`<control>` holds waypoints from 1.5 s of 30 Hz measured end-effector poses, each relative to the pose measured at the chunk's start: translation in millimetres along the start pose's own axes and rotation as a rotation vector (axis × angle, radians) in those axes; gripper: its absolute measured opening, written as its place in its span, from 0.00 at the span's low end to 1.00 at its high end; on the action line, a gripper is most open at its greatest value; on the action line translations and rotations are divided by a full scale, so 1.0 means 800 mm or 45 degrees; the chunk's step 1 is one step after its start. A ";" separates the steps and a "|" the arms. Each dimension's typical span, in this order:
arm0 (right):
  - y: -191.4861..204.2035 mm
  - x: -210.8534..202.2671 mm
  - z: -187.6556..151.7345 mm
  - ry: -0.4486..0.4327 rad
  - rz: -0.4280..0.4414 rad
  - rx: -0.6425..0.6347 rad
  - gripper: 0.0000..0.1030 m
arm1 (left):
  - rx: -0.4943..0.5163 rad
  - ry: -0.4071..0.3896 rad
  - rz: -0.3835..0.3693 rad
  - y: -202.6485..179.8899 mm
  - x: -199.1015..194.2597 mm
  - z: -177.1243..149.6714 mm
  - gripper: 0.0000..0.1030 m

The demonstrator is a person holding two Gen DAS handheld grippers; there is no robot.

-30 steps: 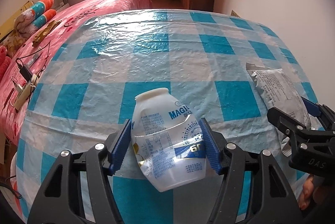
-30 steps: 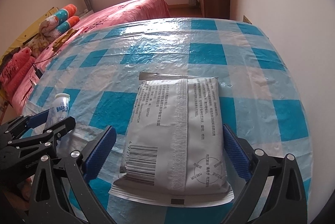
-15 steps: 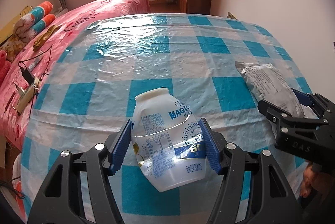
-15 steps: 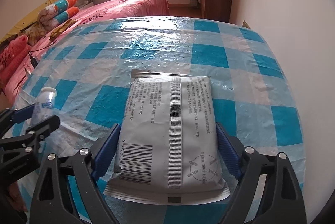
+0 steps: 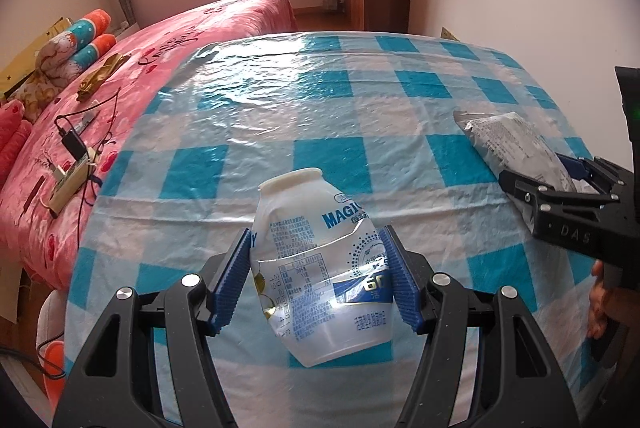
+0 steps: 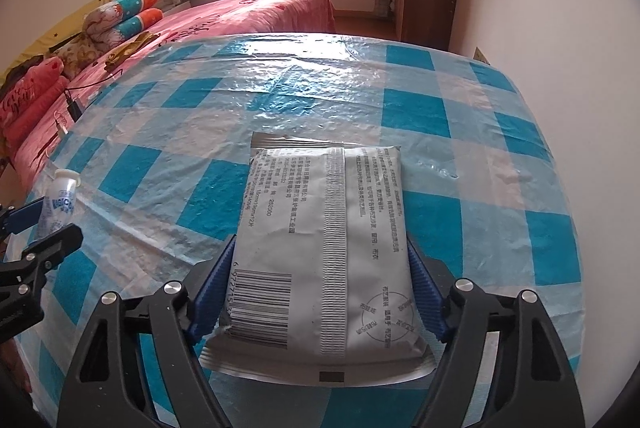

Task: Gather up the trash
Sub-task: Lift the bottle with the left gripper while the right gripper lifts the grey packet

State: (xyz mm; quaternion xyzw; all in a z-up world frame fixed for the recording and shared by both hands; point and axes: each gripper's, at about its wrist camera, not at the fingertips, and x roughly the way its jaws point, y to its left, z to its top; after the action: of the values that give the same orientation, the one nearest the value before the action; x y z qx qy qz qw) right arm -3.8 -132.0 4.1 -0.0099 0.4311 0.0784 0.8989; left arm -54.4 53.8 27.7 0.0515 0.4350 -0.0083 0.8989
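right claw [image 6: 320,292] has narrowed from wide and is closing on the grey packet [image 6: 324,252], pads now at its edges, packet still flat on the bench [image 6: 420,100]. left claw [image 5: 320,280] still holds the bottle [image 5: 320,268] left of the packet, so both are nearly ready to carry off.

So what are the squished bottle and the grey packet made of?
The bottle looks like thin whitish plastic, slightly see-through and glossy: it is dented and shines under the light. The packet seems to be plastic or foil film, matte silver-grey, with a crimped seam and ridged ends.
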 end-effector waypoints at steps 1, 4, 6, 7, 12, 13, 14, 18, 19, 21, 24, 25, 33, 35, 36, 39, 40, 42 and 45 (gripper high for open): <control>0.000 -0.001 0.000 -0.003 0.000 0.000 0.75 | 0.001 -0.002 0.005 0.002 -0.002 -0.002 0.63; 0.000 -0.006 -0.001 -0.027 0.000 0.002 0.75 | -0.008 -0.011 0.016 0.013 -0.010 -0.009 0.63; 0.001 -0.008 -0.003 -0.028 0.002 -0.001 0.75 | -0.016 -0.016 0.019 0.022 -0.016 -0.012 0.63; 0.003 -0.009 -0.004 -0.031 0.000 -0.006 0.75 | -0.021 -0.017 0.022 0.026 -0.018 -0.014 0.63; 0.010 -0.019 -0.007 -0.071 -0.013 -0.017 0.75 | -0.025 -0.030 0.041 0.043 -0.030 -0.025 0.63; 0.012 -0.021 -0.009 -0.075 -0.003 -0.011 0.75 | -0.026 -0.032 0.043 0.046 -0.033 -0.027 0.63; 0.014 -0.023 -0.010 -0.084 -0.005 -0.012 0.75 | -0.030 -0.036 0.045 0.051 -0.036 -0.030 0.63; 0.024 -0.031 -0.014 -0.110 0.009 -0.012 0.75 | -0.049 -0.049 0.053 0.065 -0.046 -0.038 0.63; 0.028 -0.032 -0.016 -0.110 0.018 -0.012 0.75 | -0.053 -0.050 0.054 0.068 -0.048 -0.039 0.63; 0.036 -0.036 -0.018 -0.119 0.019 -0.024 0.75 | -0.061 -0.051 0.058 0.075 -0.050 -0.044 0.63; 0.048 -0.039 -0.020 -0.123 0.028 -0.043 0.75 | -0.074 -0.052 0.065 0.084 -0.055 -0.050 0.63; 0.050 -0.039 -0.021 -0.121 0.033 -0.047 0.75 | -0.079 -0.053 0.066 0.087 -0.056 -0.052 0.63; 0.071 -0.049 -0.027 -0.126 0.061 -0.057 0.75 | -0.116 -0.074 0.082 0.113 -0.072 -0.065 0.63; 0.075 -0.051 -0.030 -0.125 0.068 -0.058 0.75 | -0.126 -0.080 0.085 0.120 -0.076 -0.068 0.63; 0.077 -0.053 -0.031 -0.124 0.069 -0.062 0.75 | -0.130 -0.083 0.085 0.123 -0.079 -0.070 0.63; 0.086 -0.057 -0.036 -0.124 0.069 -0.077 0.75 | -0.140 -0.092 0.089 0.133 -0.086 -0.073 0.63; 0.089 -0.058 -0.038 -0.122 0.071 -0.084 0.75 | -0.143 -0.095 0.090 0.136 -0.089 -0.074 0.63; 0.097 -0.061 -0.041 -0.116 0.076 -0.098 0.75 | -0.152 -0.101 0.092 0.142 -0.094 -0.078 0.63; 0.110 -0.065 -0.046 -0.109 0.092 -0.120 0.75 | -0.170 -0.102 0.091 0.153 -0.100 -0.084 0.63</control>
State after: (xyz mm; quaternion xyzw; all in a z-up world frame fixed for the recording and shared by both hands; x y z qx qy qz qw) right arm -77.1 -55.1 25.9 -0.0334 0.3883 0.1314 0.9115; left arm -149.0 179.7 59.2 0.0068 0.3961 0.0509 0.9168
